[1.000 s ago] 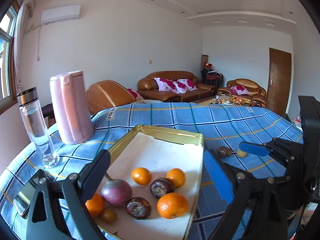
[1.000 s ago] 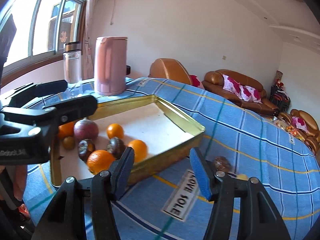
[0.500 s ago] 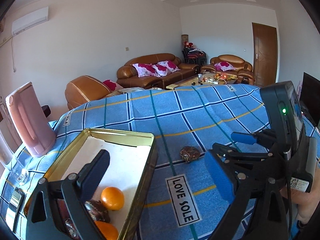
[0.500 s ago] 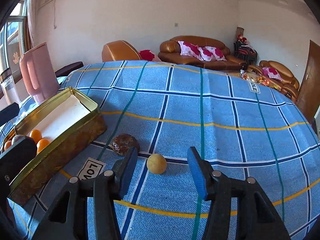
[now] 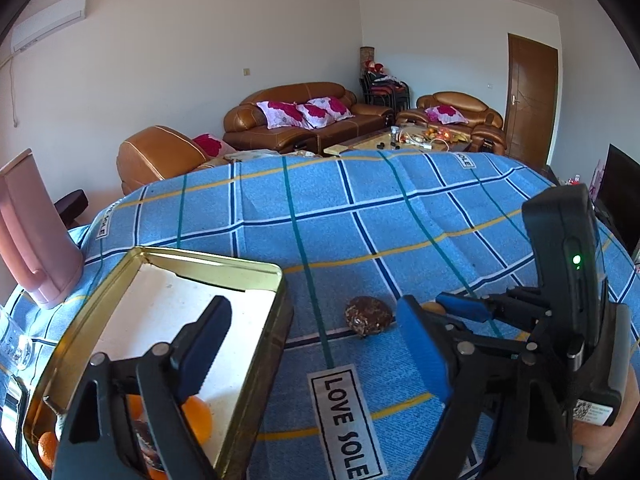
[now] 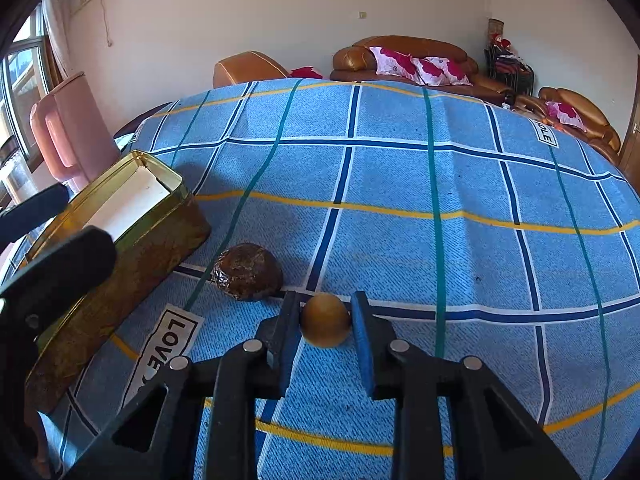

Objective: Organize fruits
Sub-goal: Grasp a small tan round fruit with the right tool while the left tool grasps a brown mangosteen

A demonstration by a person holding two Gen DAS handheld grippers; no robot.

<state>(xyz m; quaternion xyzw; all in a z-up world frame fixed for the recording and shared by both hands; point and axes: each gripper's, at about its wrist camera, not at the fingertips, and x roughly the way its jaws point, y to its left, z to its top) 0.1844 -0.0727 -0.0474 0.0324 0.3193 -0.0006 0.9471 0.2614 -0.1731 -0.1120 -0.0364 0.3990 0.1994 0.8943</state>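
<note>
Round table under a blue checked cloth [image 6: 400,184], "LOVE SOLE" labels woven in, cloth a little rumpled toward the far side. Pink jug [image 6: 72,132] at the far left edge, upright. Gold tin tray [image 5: 256,276] sits left of centre, paper-lined; several oranges [image 5: 198,416] and at least one dark fruit show at its near end, mostly hidden behind the left tool. Two fruits not yet in the tray, both on the cloth to its right: a dark brown wrinkled fruit [image 6: 246,276], close beside the tray wall but apart from it, and a small yellow-brown round fruit [image 6: 325,325] just right of that, near but not touching. Left gripper [image 5: 312,344] hovers over the tray's right wall, jaws wide apart, holding nothing. Right gripper [image 6: 325,326] is low at the cloth, jaws drawn in on either side of the small round fruit; pads look to be touching or nearly touching it, cannot tell whether it is firmly clamped, and it appears to rest on the cloth. Judged step: picking up the small fruit for the tray. Risks: the fruit is round and smooth and sits at the very tips of the pads, so a squeeze off its middle could squirt it forward and send it rolling across the cloth toward the table edge; low fingertips may snag and drag the loose cloth; a leftward carry could knock the dark fruit or catch the tray's rim.
</note>
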